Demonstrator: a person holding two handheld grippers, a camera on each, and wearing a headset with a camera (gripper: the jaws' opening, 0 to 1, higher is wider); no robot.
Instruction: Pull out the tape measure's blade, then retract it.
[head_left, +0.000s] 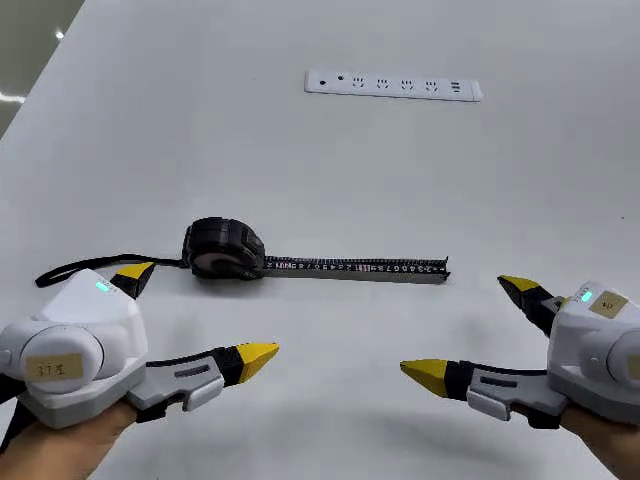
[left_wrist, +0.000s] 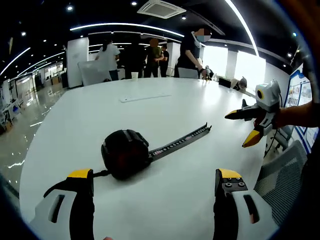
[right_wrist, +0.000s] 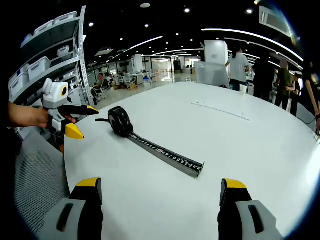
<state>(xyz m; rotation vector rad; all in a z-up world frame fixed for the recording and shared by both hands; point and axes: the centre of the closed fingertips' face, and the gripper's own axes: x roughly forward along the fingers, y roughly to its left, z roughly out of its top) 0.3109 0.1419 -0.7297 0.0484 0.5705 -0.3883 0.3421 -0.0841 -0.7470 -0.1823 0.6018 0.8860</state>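
A black tape measure (head_left: 223, 249) lies on the white table (head_left: 330, 160) with its blade (head_left: 355, 267) drawn out to the right; the end hook (head_left: 445, 268) rests on the tabletop. A black wrist strap (head_left: 85, 266) trails off its left side. My left gripper (head_left: 195, 311) is open at the near left, close to the case (left_wrist: 125, 153) but not touching it. My right gripper (head_left: 470, 325) is open at the near right, short of the blade's end (right_wrist: 197, 167). Neither holds anything. The case (right_wrist: 120, 121) and blade also appear in both gripper views.
A white power strip (head_left: 392, 85) lies at the far side of the table. A dark floor strip shows past the table's left edge (head_left: 30, 70). Several people (left_wrist: 150, 55) stand beyond the far edge, with a cup (left_wrist: 134, 76) near them; shelving (right_wrist: 45, 55) stands at one side.
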